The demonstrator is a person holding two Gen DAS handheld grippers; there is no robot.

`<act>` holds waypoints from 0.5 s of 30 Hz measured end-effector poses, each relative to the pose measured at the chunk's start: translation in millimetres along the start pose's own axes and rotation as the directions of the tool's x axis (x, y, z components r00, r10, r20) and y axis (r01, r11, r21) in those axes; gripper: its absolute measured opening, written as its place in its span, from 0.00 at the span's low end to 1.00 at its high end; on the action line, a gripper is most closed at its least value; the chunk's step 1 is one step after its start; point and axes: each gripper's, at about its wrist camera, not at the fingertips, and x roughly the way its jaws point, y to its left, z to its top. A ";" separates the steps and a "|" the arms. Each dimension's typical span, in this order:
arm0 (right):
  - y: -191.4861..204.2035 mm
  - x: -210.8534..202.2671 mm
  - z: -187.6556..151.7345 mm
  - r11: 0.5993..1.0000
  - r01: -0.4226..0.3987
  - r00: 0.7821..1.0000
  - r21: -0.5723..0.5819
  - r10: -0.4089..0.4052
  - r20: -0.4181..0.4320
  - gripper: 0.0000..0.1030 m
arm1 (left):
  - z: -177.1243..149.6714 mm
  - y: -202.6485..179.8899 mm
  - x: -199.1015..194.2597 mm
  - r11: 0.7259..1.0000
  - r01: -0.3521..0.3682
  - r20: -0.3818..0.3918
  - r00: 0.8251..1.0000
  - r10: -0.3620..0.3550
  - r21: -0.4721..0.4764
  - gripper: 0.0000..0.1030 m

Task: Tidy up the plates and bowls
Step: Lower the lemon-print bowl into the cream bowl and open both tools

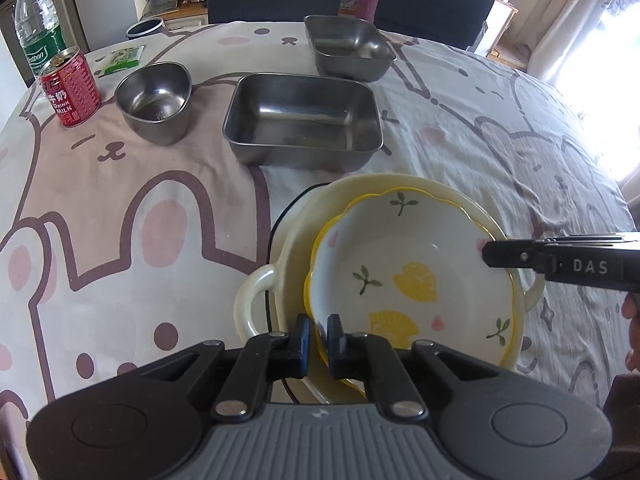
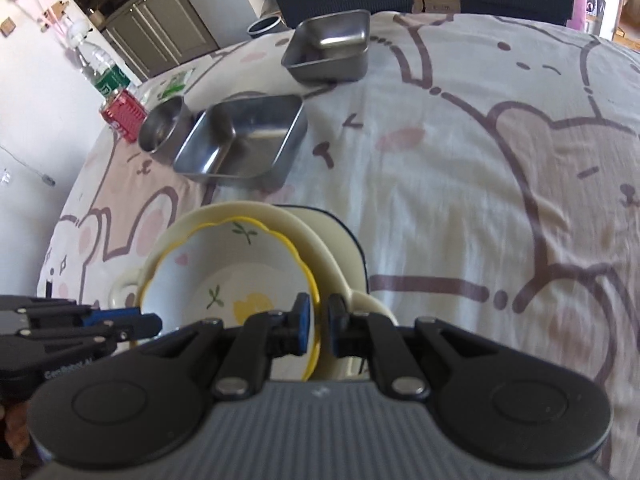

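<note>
Both wrist views look closely along their tongs from opposite sides, sharing the floral bowl (image 1: pixel 408 272) (image 2: pixel 236 280) and steel trays beyond.

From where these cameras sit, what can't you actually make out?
- Left wrist view: whatever lies under the cream dish; the flowered bowl covers it.
- Left wrist view: water bottle label, cut off by the frame edge.
- Right wrist view: red can print, too small and blurred.
- Both views: whether the pads truly pinch the bowl's rim.
</note>
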 end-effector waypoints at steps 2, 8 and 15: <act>-0.4 -0.5 0.6 1.000 -0.001 1.000 -0.005 0.001 0.000 0.11 | 0.1 0.2 0.0 1.000 -0.001 -0.001 1.000 0.001 -0.002 0.09; 7.1 -2.2 -4.9 0.997 0.030 1.000 -0.076 -0.031 -0.003 0.11 | -1.1 -2.5 -3.9 1.000 -0.007 -0.010 1.000 0.007 0.009 0.10; 9.6 -11.5 -12.5 0.992 0.028 1.000 -0.121 -0.027 0.009 0.18 | -5.9 0.9 -18.6 1.000 0.003 0.027 1.000 -0.004 0.006 0.24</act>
